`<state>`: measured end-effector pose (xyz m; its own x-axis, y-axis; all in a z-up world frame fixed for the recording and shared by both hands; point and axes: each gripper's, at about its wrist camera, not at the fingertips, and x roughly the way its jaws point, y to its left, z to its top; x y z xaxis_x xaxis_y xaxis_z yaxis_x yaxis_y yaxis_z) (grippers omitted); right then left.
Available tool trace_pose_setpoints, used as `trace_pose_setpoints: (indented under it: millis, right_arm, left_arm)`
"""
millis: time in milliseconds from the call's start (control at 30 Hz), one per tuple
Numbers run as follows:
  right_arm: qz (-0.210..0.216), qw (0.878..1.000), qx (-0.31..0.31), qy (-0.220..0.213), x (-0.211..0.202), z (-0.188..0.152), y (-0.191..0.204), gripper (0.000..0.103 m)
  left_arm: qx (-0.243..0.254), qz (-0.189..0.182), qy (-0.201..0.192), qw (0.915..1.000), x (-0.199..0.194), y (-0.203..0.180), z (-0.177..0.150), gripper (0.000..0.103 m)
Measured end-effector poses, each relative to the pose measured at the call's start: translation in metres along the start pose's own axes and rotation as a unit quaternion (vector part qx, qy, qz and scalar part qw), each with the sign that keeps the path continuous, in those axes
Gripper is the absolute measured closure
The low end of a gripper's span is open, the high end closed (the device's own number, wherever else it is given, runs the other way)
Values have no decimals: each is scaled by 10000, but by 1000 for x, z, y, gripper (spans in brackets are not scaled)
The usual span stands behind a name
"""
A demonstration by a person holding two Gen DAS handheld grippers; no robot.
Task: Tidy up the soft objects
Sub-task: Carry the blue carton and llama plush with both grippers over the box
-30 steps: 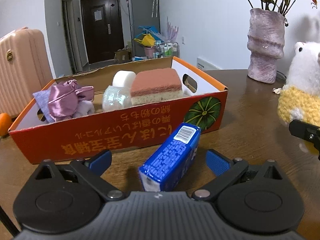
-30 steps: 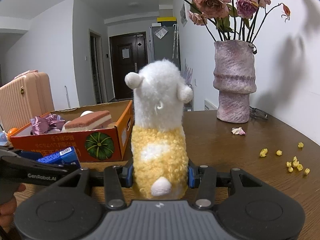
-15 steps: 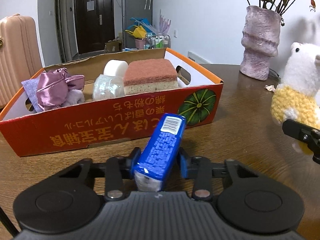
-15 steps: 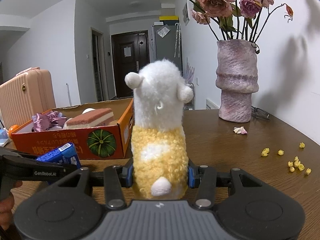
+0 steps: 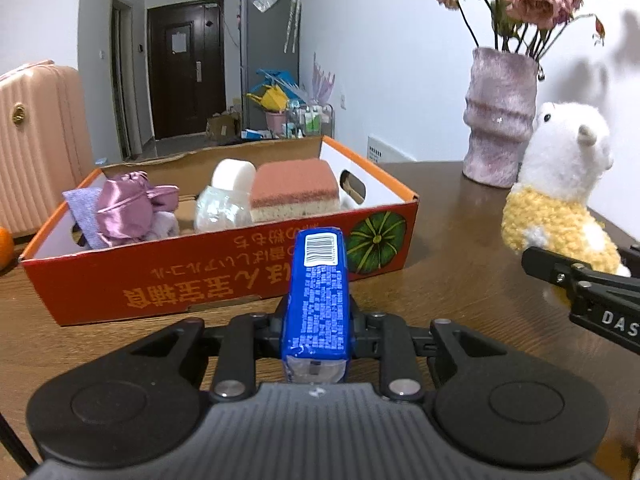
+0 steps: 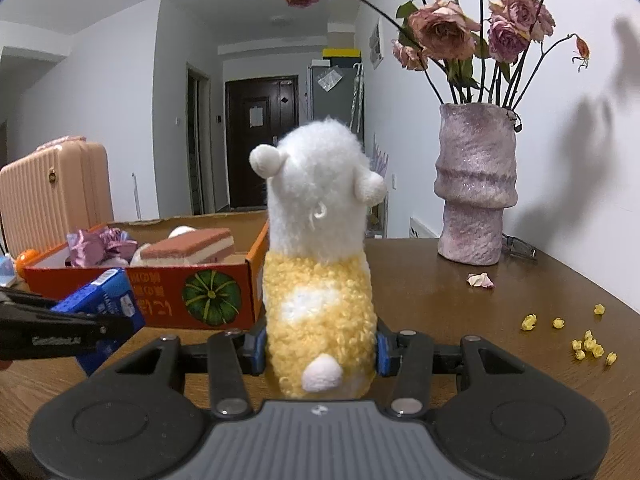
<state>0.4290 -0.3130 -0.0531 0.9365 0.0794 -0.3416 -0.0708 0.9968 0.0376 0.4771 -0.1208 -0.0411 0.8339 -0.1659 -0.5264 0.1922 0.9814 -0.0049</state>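
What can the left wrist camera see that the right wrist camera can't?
Only the left wrist view shows the plush toy's face, the barcode on the blue pack clamped in the left gripper, and the clear wrapped bundle in the box.

Only the right wrist view shows the yellow crumbs and a fallen petal on the table, plus the toy's little tail.

Both show the orange pumpkin box, the sponge, the purple cloth, the vase, the suitcase and the plush toy in the right gripper.

"DAS" on right gripper (image 5: 600,288)
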Motion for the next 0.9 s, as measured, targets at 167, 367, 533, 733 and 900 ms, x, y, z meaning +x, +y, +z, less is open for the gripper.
trace_pose_setpoints:
  millis: [167, 367, 533, 733, 900]
  right_arm:
    - [-9, 9997, 83, -240, -6, 4, 12, 56]
    - [31, 9985, 276, -466, -12, 11, 30, 56]
    - [165, 9975, 355, -593, -12, 15, 51, 56]
    - [315, 9963, 330, -732, -10, 19, 78, 56]
    - [402, 9957, 340, -761, -5, 21, 93, 56]
  left_arm:
    - [-158, 89, -277, 9995, -20, 7, 4, 78]
    - [-435, 271, -488, 9975, -37, 23, 11, 78]
    - [-677, 456, -723, 9940, -52, 40, 20, 78]
    - [-892, 606, -848, 9905, -58, 57, 26, 78]
    - [-994, 671, -835, 9893, -52, 67, 30, 78]
